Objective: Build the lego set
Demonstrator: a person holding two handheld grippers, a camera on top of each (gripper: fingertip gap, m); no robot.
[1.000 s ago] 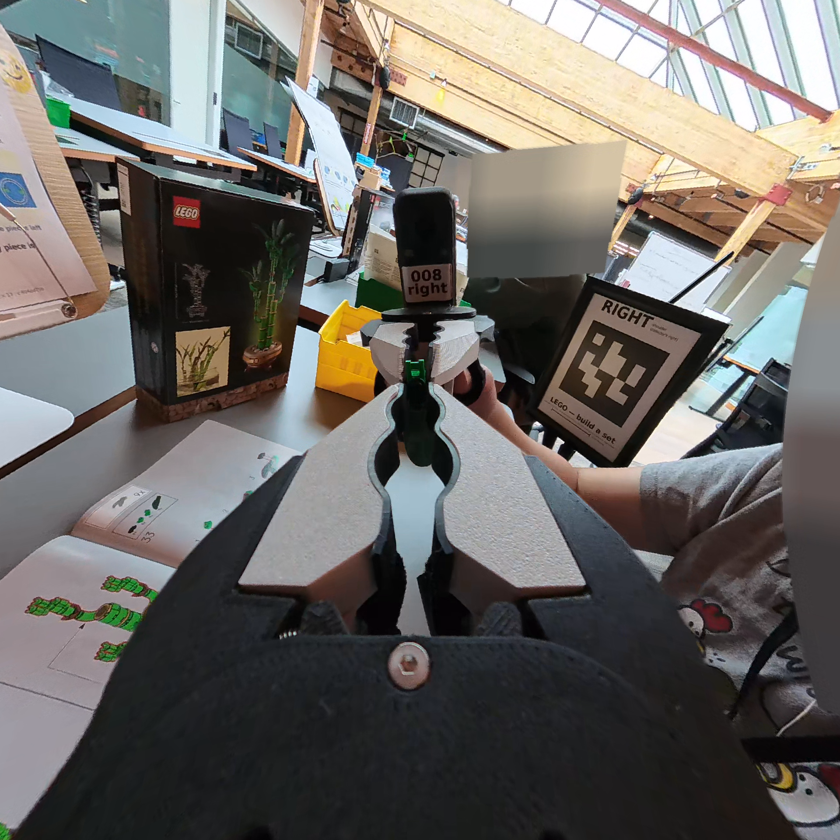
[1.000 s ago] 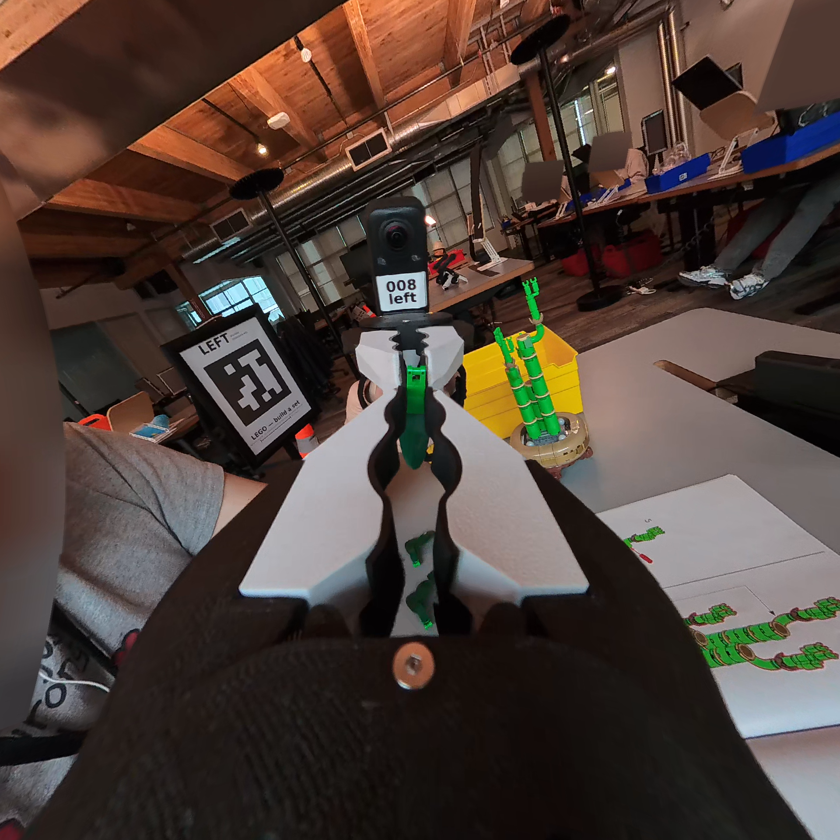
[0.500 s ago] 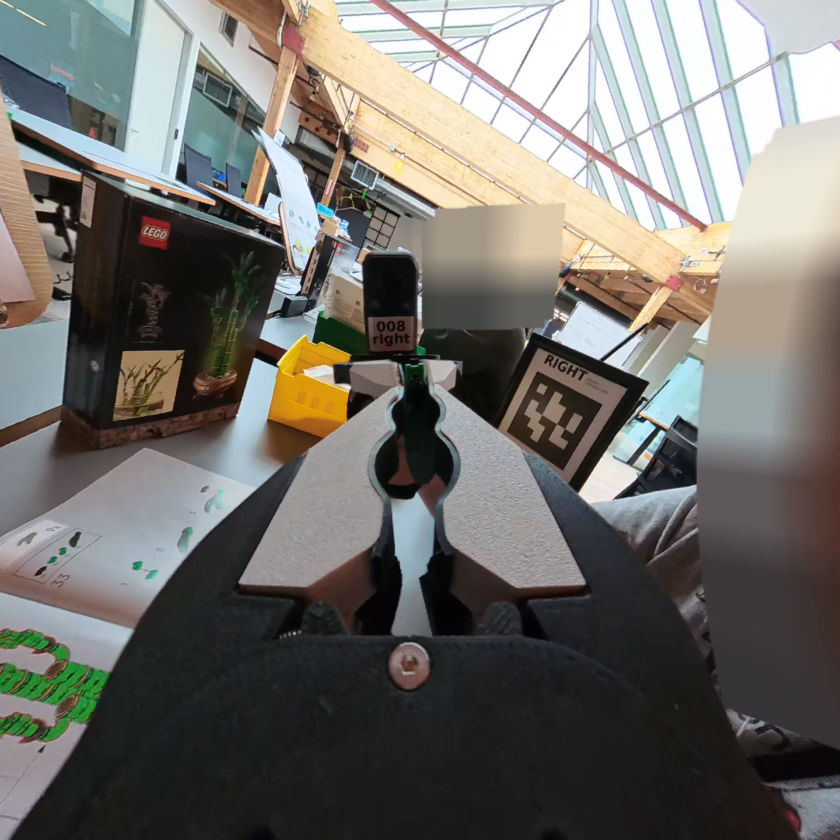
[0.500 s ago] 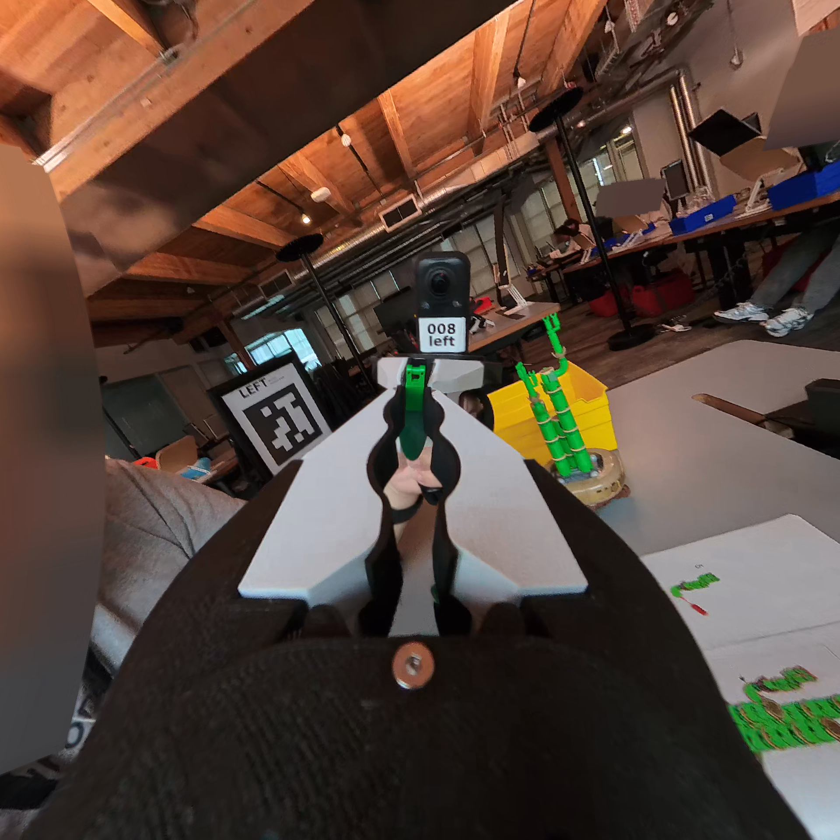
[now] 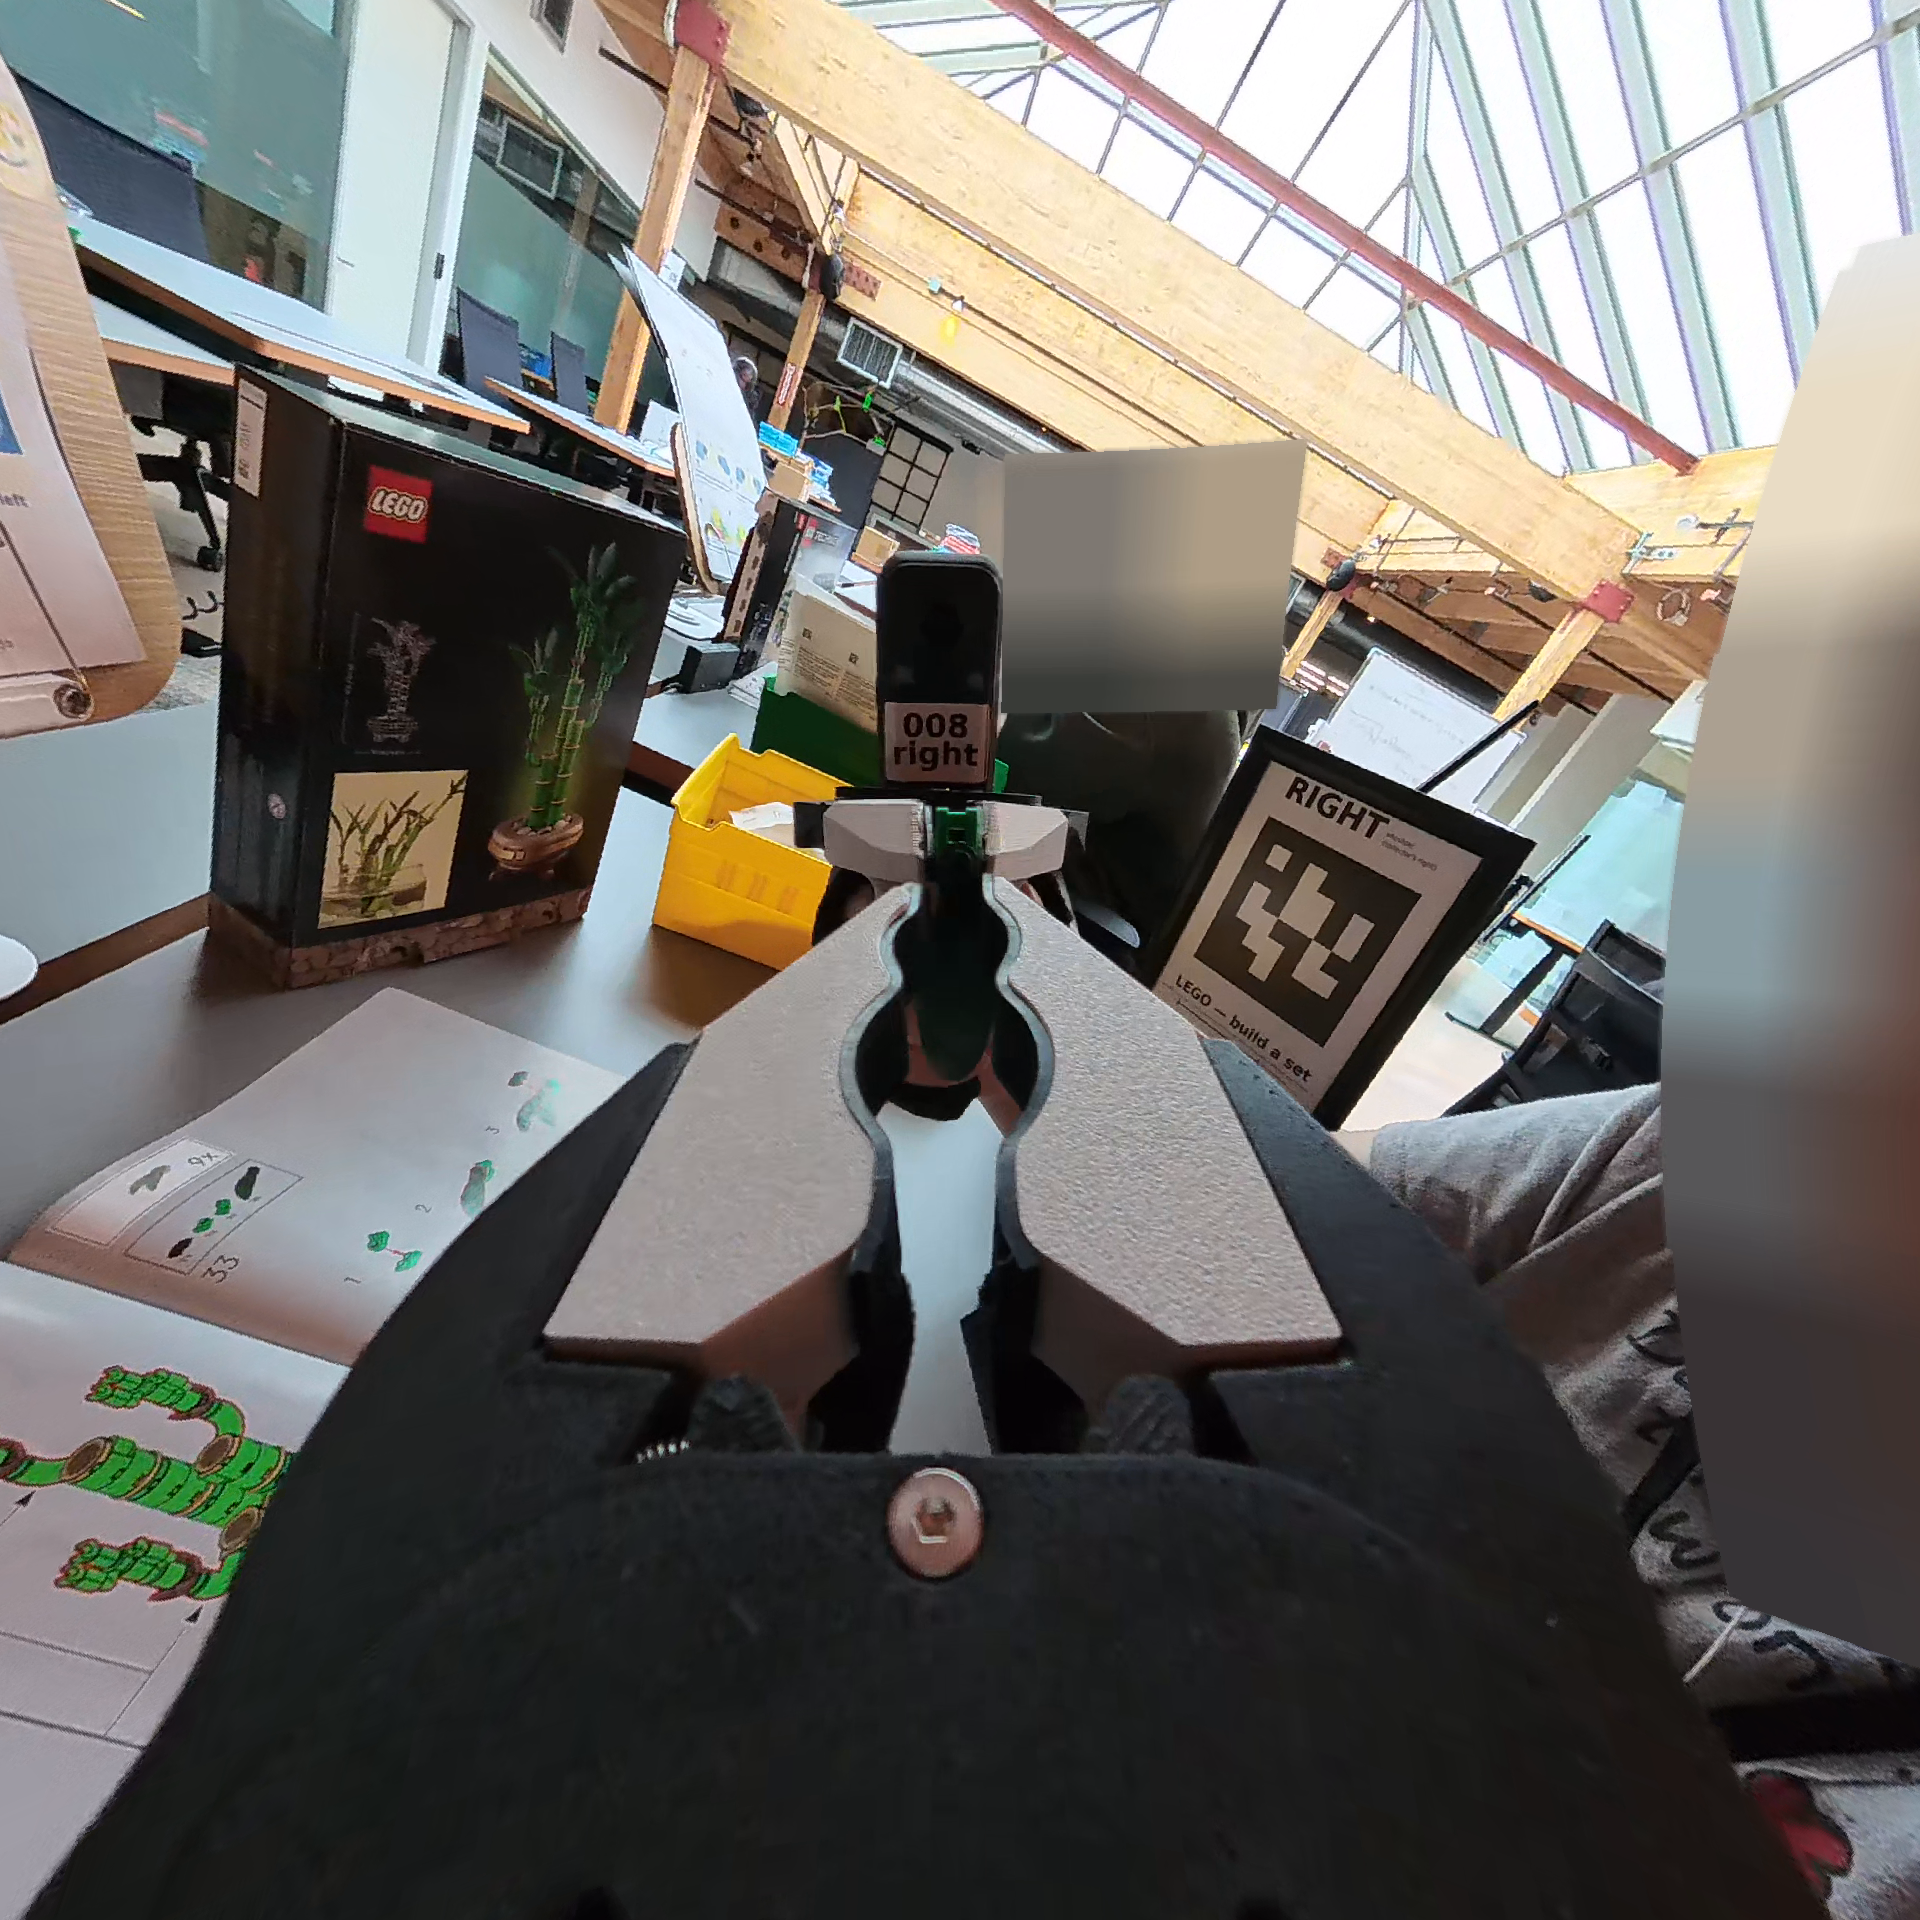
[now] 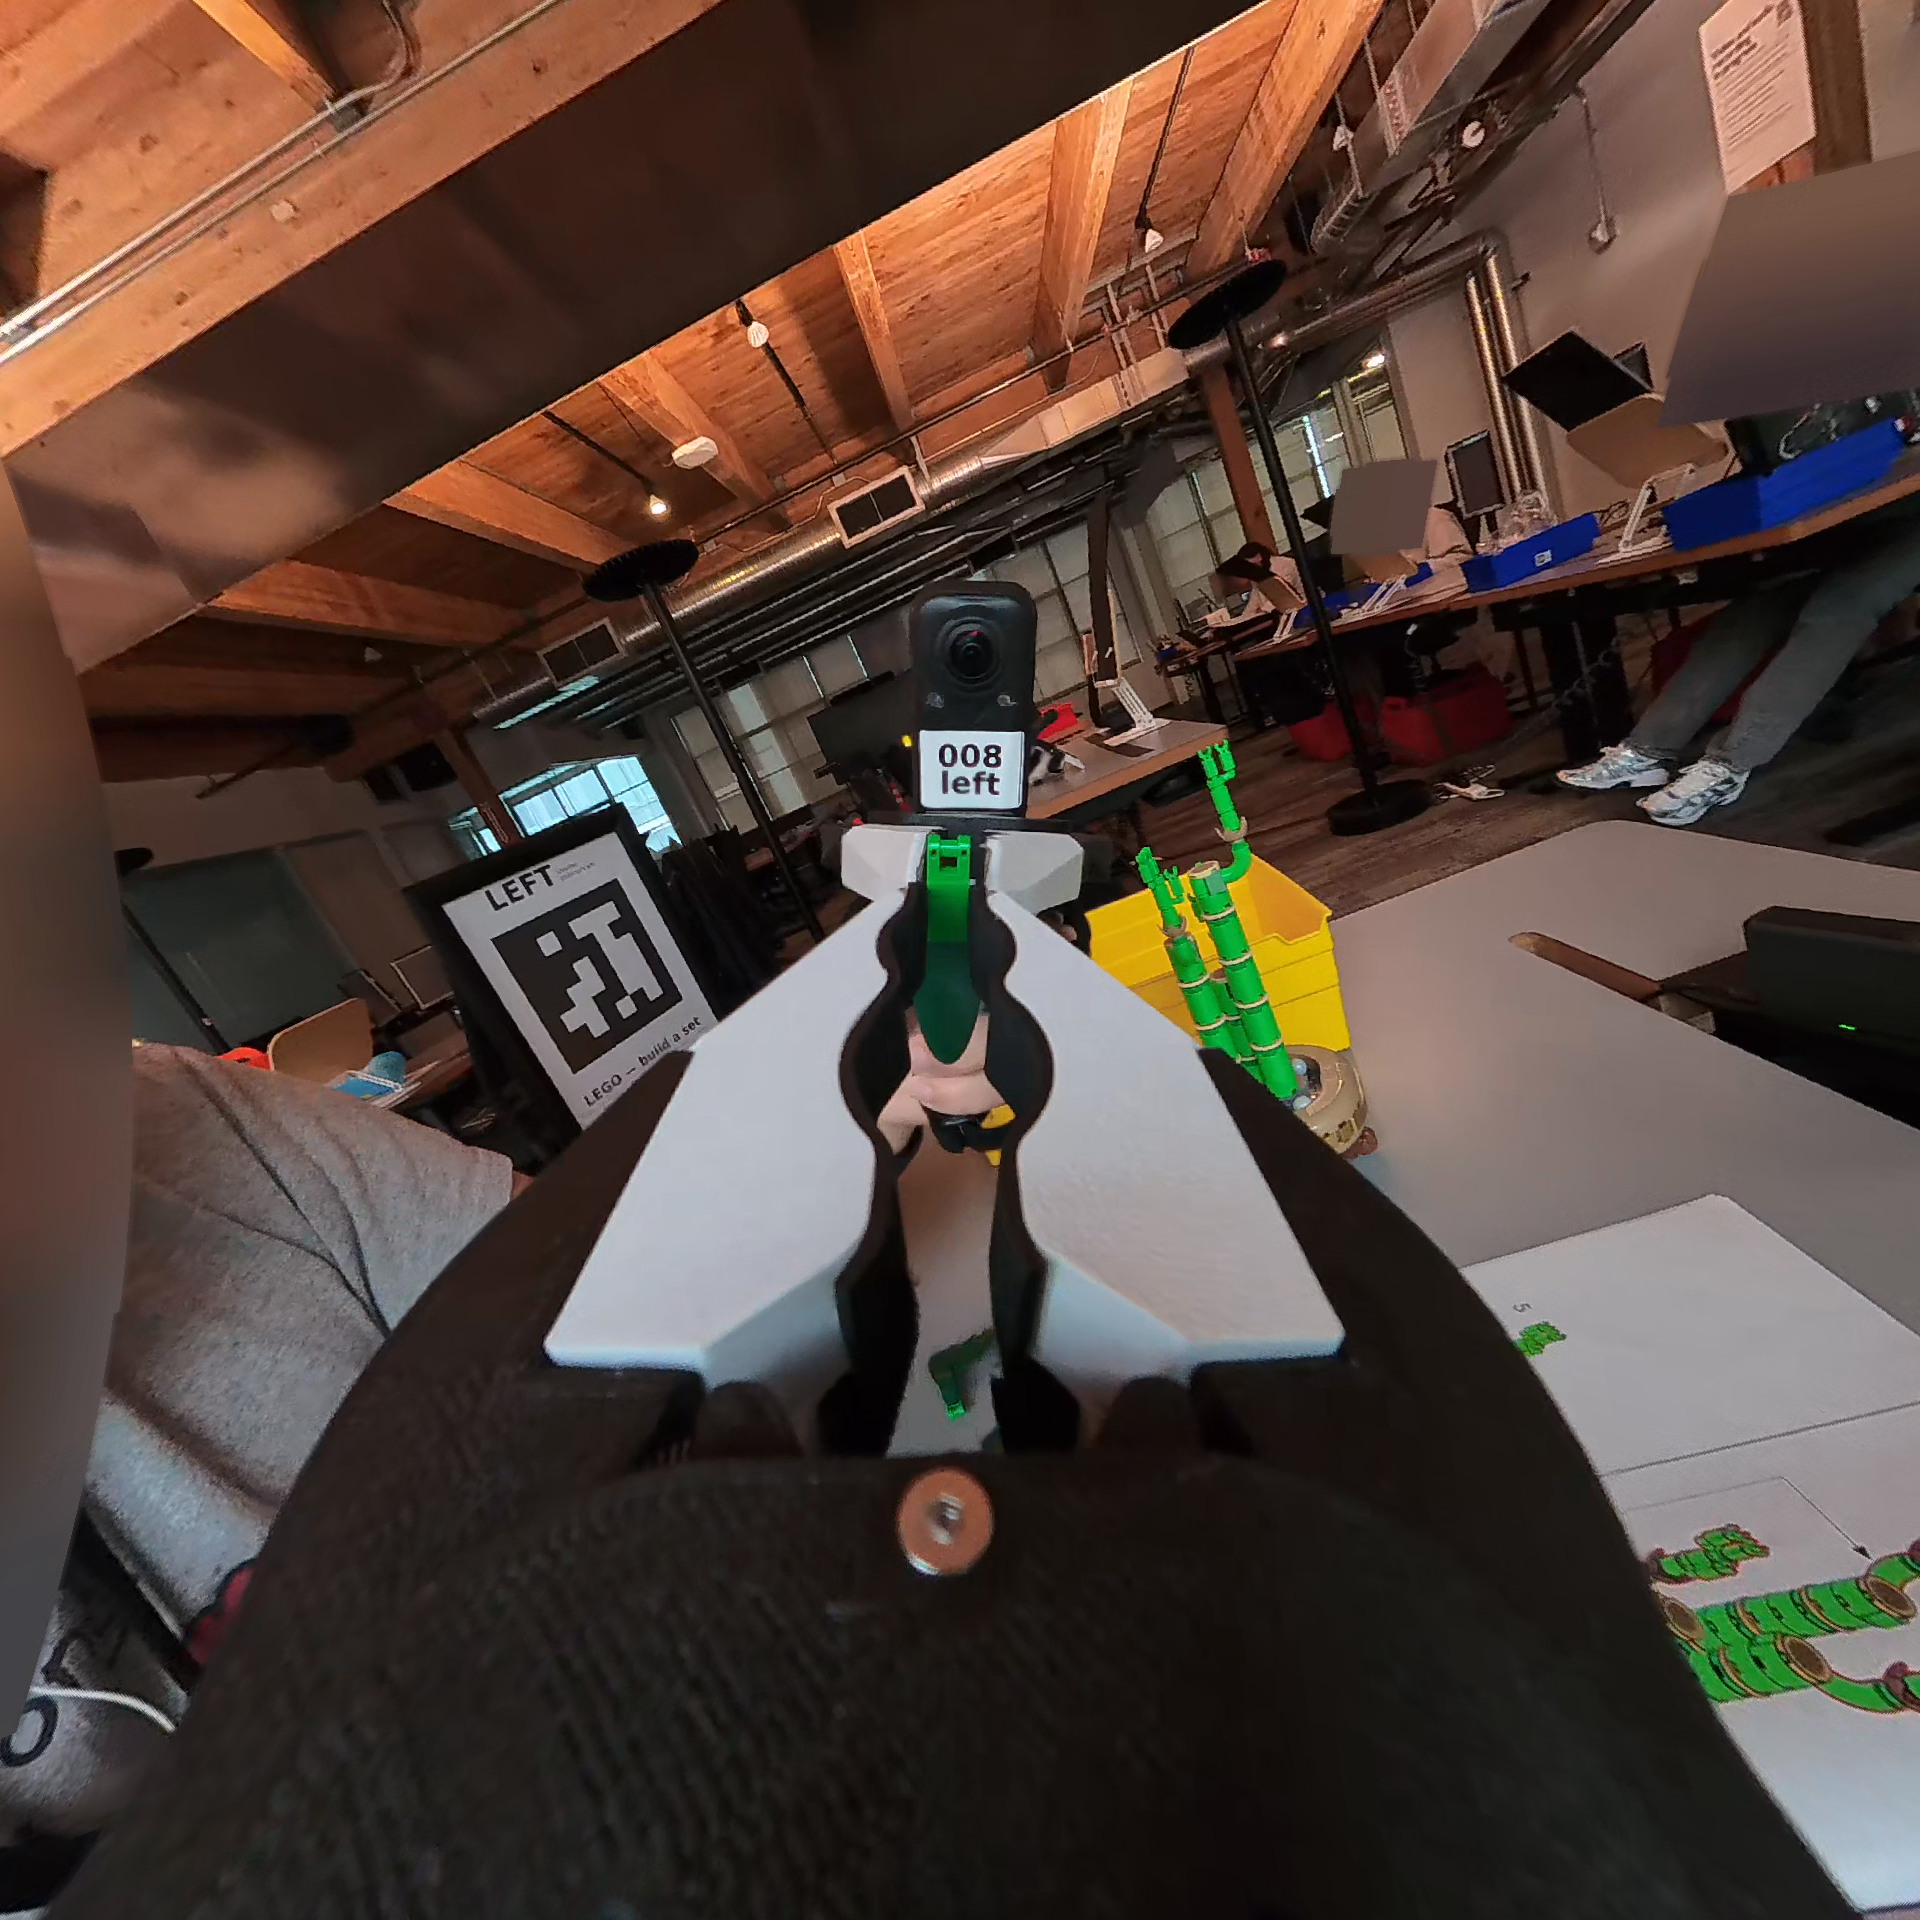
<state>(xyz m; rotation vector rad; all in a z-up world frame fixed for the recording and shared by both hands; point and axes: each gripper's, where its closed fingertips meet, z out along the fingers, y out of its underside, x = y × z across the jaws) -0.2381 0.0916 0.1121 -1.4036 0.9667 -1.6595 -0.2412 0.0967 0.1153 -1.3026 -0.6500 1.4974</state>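
Note:
Both grippers are held up in the air, facing each other tip to tip. My left gripper (image 5: 951, 896) is shut on a dark green leaf piece (image 5: 945, 1003) that lies along its finger gap. My right gripper (image 6: 949, 906) is shut on a green leaf piece (image 6: 943, 961) whose bright green clip end (image 6: 949, 862) reaches the left gripper's tips (image 6: 961, 871). The right gripper (image 5: 943, 840) also shows in the left wrist view, with a green bit between its tips. The part-built bamboo model (image 6: 1226, 997) stands in a tan pot (image 6: 1325, 1101) on the table.
The open instruction booklet (image 5: 312, 1143) lies on the grey table and also shows in the right wrist view (image 6: 1662, 1382). The black set box (image 5: 416, 707) and a yellow bin (image 5: 732, 873) stand behind it. Framed marker signs (image 5: 1320, 935) (image 6: 582, 956) stand nearby. Loose green pieces (image 6: 961, 1363) lie below. My left and right fingertips are right by each other.
Both grippers have risen and tilted upward, still tip to tip with the green pieces between them. The views have since dipped back a little toward the table.

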